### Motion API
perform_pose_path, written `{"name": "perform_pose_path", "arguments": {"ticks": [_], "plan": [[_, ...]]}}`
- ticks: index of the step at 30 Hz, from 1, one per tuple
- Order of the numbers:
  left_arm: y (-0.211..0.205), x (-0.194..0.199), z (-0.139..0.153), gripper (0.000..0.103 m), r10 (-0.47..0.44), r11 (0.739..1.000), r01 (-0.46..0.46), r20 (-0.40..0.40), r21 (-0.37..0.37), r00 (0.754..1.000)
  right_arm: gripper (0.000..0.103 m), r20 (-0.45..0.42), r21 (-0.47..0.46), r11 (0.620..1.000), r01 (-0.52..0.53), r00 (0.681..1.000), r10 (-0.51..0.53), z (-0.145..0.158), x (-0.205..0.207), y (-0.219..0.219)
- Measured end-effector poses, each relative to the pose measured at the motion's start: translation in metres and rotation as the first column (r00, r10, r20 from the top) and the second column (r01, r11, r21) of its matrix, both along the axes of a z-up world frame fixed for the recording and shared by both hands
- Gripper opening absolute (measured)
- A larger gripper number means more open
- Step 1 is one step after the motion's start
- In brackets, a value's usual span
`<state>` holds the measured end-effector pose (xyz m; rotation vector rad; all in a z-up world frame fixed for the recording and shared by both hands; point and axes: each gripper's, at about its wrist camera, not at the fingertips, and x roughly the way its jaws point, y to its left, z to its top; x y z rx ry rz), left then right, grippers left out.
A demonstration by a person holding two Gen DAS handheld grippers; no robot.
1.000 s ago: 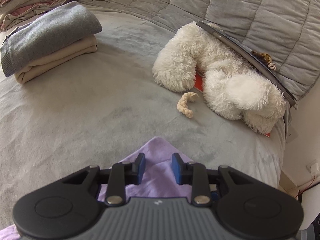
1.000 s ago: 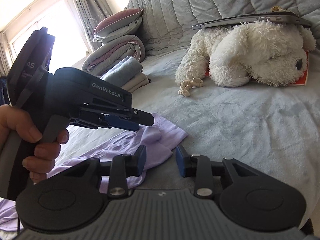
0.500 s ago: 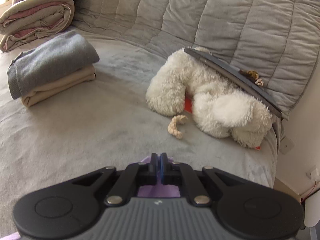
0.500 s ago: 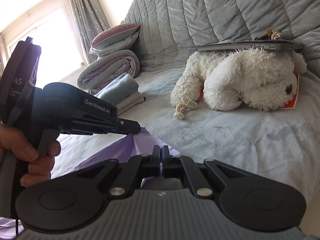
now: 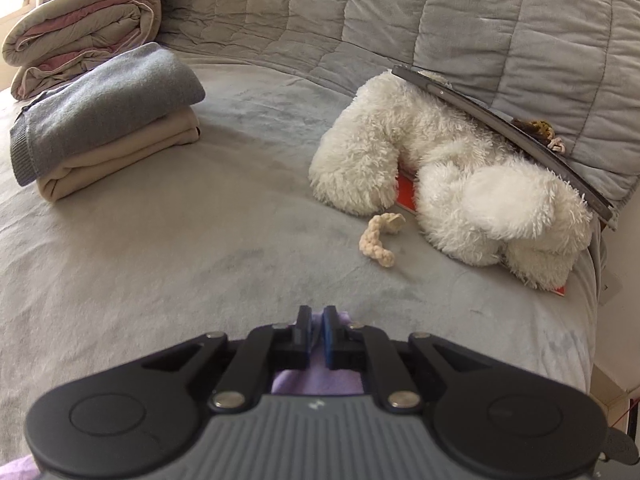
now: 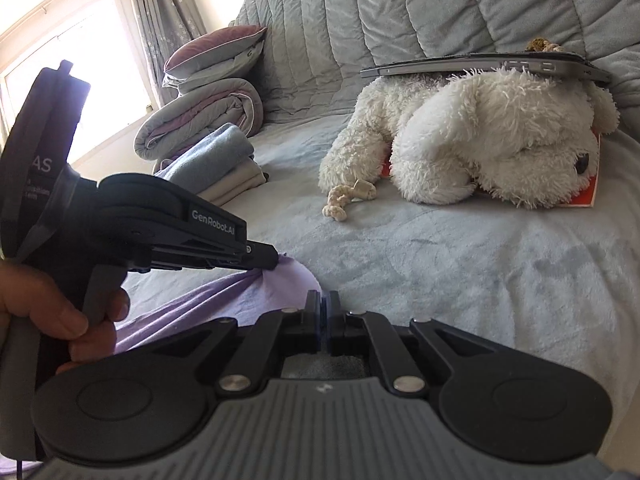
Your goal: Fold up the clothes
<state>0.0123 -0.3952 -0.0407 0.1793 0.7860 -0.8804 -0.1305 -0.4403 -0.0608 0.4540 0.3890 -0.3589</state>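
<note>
A lilac garment [image 6: 224,300] lies on the grey bed cover, its near corner lifted into a bunch. My left gripper [image 5: 316,330] is shut on this lilac garment [image 5: 316,384], and the cloth shows between and below its blue pads. In the right wrist view the left gripper [image 6: 270,260] pinches the raised corner, held by a person's hand [image 6: 60,312]. Just to its right, my right gripper [image 6: 323,310] is shut with the same cloth edge at its fingertips. Most of the garment is hidden behind the gripper bodies.
A folded grey sweater [image 5: 104,100] on a beige folded piece [image 5: 120,156] sits far left, with a rolled duvet [image 5: 80,28] behind. A white plush dog [image 5: 452,184] under a laptop [image 5: 500,120] and a rope toy [image 5: 378,236] lie right. The bed edge [image 5: 592,340] is close on the right.
Both grippers went from open to shut on the lilac garment's corner. They have lifted it a little, so the cloth now bunches up between them.
</note>
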Motion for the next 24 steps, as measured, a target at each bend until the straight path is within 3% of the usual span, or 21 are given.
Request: {"name": "perform_pose_path", "arguments": {"ticks": [1, 2, 5, 9, 11, 13, 14, 24], "plan": [[0.003, -0.002, 0.0, 0.029, 0.007, 1.0, -0.007, 0.0, -0.009, 1.0, 0.008, 0.008, 0.004, 1.0, -0.011, 1.0, 0.011, 0.002, -0.002, -0.001], [0.008, -0.006, 0.003, 0.044, 0.018, 1.0, -0.017, 0.012, -0.022, 1.0, 0.014, 0.016, 0.008, 1.0, -0.023, 1.0, 0.023, 0.004, -0.005, -0.002], [0.031, -0.02, 0.01, 0.051, 0.06, 0.996, -0.057, 0.039, -0.063, 0.997, 0.014, 0.024, -0.007, 0.998, -0.07, 0.997, 0.07, 0.01, -0.008, 0.007], [0.075, -0.034, 0.016, 0.069, 0.141, 0.985, -0.135, 0.057, -0.109, 0.988, 0.014, 0.027, -0.039, 0.99, -0.138, 0.99, 0.139, 0.018, -0.011, 0.022], [0.1, -0.039, 0.017, 0.072, 0.188, 0.976, -0.18, 0.061, -0.125, 0.98, 0.016, 0.027, -0.055, 0.984, -0.172, 0.984, 0.173, 0.022, -0.013, 0.029], [0.129, -0.042, 0.019, 0.074, 0.241, 0.964, -0.232, 0.058, -0.133, 0.969, 0.028, 0.027, -0.071, 0.976, -0.205, 0.978, 0.207, 0.026, -0.014, 0.037], [0.145, -0.044, 0.019, 0.074, 0.27, 0.956, -0.26, 0.058, -0.136, 0.961, 0.041, 0.027, -0.079, 0.972, -0.222, 0.974, 0.224, 0.028, -0.015, 0.041], [0.297, -0.058, 0.022, 0.074, 0.484, 0.87, -0.477, 0.036, -0.123, 0.874, 0.042, -0.082, -0.157, 0.912, -0.38, 0.925, 0.371, 0.028, 0.002, 0.1]]}}
